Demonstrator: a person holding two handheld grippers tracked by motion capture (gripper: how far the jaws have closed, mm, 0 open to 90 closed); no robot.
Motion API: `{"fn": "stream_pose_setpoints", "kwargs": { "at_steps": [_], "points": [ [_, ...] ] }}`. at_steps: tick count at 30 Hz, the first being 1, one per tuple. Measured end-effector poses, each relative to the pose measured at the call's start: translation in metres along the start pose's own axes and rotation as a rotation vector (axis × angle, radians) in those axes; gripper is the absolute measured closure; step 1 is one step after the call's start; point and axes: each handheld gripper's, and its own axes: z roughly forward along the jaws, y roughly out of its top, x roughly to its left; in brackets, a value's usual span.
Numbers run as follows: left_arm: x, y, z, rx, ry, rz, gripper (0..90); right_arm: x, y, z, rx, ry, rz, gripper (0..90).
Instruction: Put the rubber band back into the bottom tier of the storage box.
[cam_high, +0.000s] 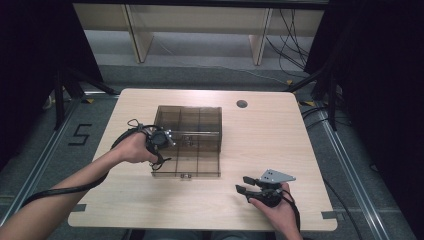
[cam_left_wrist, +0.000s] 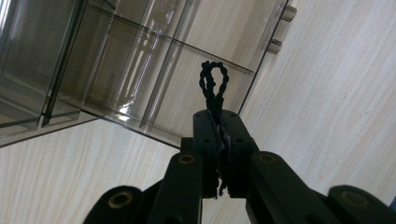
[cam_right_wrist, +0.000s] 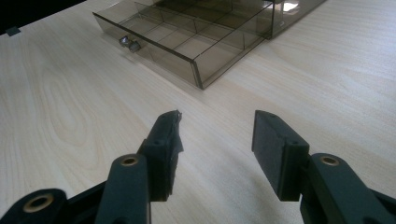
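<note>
Left gripper (cam_left_wrist: 218, 140) jaws clamped on black twisted cord loop (cam_left_wrist: 213, 84), poised over the open drawer (cam_left_wrist: 154, 88) of the smoky organizer box (cam_high: 187, 117) for dropping into 1 compartment. Right gripper (cam_right_wrist: 217, 140) gapes empty, parked aside on the table (cam_right_wrist: 70, 102).

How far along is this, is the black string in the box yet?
Done: the smoky clear plastic drawer is pulled open and the left tool is clamped on the black braided cord loop. In hand: the loop hangs over the drawer's compartments. Left: release it inside, probably close the drawer. The right tool waits open over the wooden table.
</note>
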Motion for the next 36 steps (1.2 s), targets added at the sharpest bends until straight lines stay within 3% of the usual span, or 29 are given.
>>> {"fn": "stream_pose_setpoints", "kwargs": {
  "at_steps": [6, 7, 8, 13, 16, 18, 19, 20, 21, 22, 23, 31, 32, 33, 34, 36],
  "points": [
    [0.0, 0.002, 0.003, 0.002, -0.002, 0.002, 85.6, 0.0, 0.0, -0.001, 0.01, -0.013, -0.005, 52.5],
    [0.004, 0.003, 0.004, -0.003, -0.007, 0.05, 85.6, 0.0, 0.0, -0.001, 0.01, -0.012, -0.005, 52.5],
    [0.005, 0.004, 0.005, -0.001, -0.008, 0.071, 85.6, 0.0, 0.0, -0.001, 0.01, -0.012, -0.005, 52.5],
    [0.005, 0.004, 0.008, 0.002, -0.007, 0.055, 85.6, 0.001, 0.0, -0.001, 0.011, -0.01, -0.002, 52.5],
    [0.006, 0.006, 0.009, 0.002, -0.007, 0.07, 85.5, 0.0, 0.0, -0.001, 0.011, -0.01, -0.007, 52.5],
    [0.005, 0.007, 0.011, 0.002, -0.006, 0.054, 85.5, 0.001, 0.0, -0.001, 0.011, -0.009, -0.004, 52.4],
    [0.003, 0.007, 0.011, 0.014, -0.009, 0.024, 85.5, 0.0, 0.0, -0.001, 0.011, -0.01, -0.004, 52.4],
    [0.003, 0.007, 0.012, 0.012, -0.009, 0.025, 85.5, 0.001, 0.0, -0.001, 0.012, -0.007, -0.003, 52.4],
    [0.006, 0.008, 0.012, 0.006, -0.008, 0.067, 85.5, 0.0, 0.0, -0.001, 0.012, -0.008, -0.006, 52.4],
    [0.006, 0.008, 0.012, 0.006, -0.008, 0.067, 85.5, 0.0, 0.0, -0.001, 0.012, -0.008, -0.006, 52.4],
    [0.004, 0.007, 0.013, 0.012, -0.009, 0.019, 85.5, 0.0, 0.0, -0.001, 0.011, -0.007, -0.005, 52.3],
    [0.006, 0.007, 0.017, 0.016, -0.011, 0.02, 85.5, 0.0, 0.0, 0.0, 0.013, -0.011, -0.008, 52.3],
    [0.006, 0.007, 0.018, 0.016, -0.009, 0.016, 85.4, 0.003, 0.0, -0.001, 0.024, -0.009, 0.028, 52.2],
    [0.006, 0.007, 0.018, 0.016, -0.009, 0.016, 85.4, 0.003, 0.0, -0.001, 0.024, -0.009, 0.028, 52.2],
    [0.005, 0.007, 0.019, 0.015, -0.012, -0.008, 85.4, -0.001, 0.0, 0.0, 0.008, -0.011, -0.025, 52.2],
    [0.006, 0.007, 0.02, 0.016, -0.013, 0.01, 85.4, 0.0, 0.001, 0.0, 0.009, -0.012, -0.02, 52.2]
  ]
}}
